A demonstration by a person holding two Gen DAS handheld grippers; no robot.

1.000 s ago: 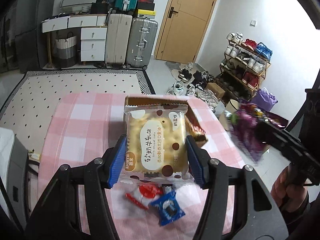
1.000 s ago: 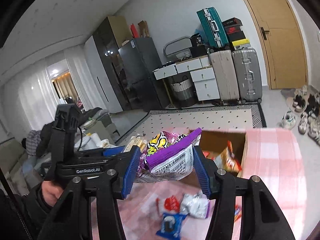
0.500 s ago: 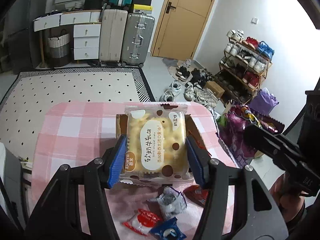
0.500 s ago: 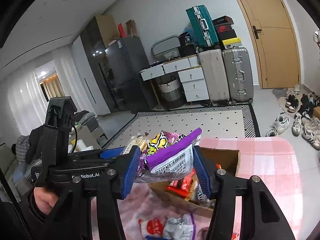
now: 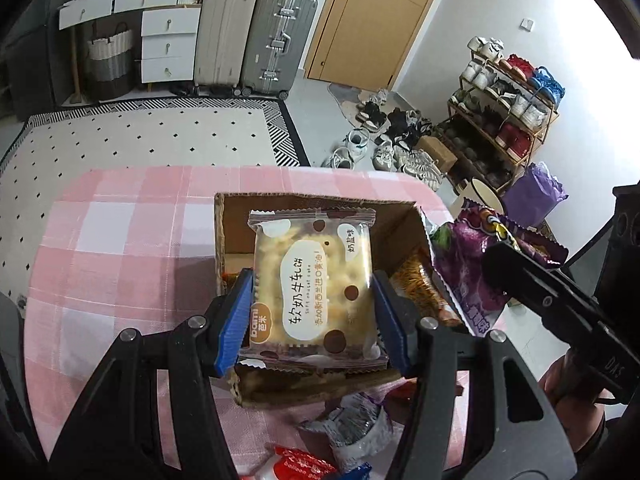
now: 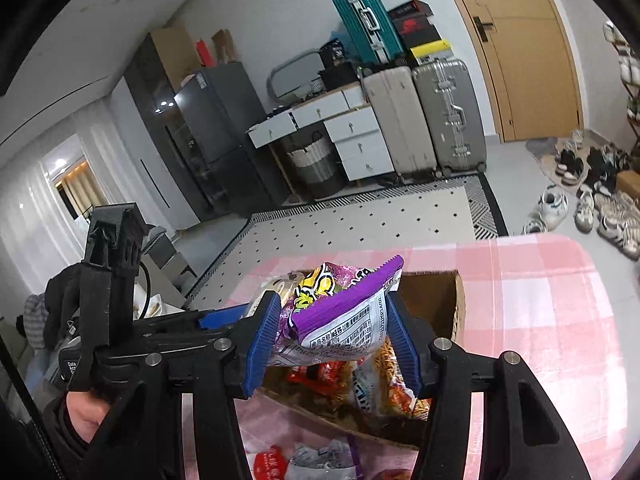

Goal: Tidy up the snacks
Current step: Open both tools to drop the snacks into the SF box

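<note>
A: We have the left gripper [image 5: 312, 316] clamped on the nougat cracker pack [image 5: 314, 280], its blue pads pressed on the two long edges, so the pack stays flat and faces up over the cardboard box [image 5: 236, 224].

B: And the right gripper [image 6: 334, 340] is closed on the purple snack bag [image 6: 340, 320], pinched at its crumpled end, above the same box's near side (the bag looks soft, so it folds).

A: We hold both over the box because its top is open and packets already lie inside.

B: Loose snacks [image 5: 352, 432] lie on the pink checked tablecloth [image 5: 120, 240] just in front of the box; we judge them still unsorted.
</note>
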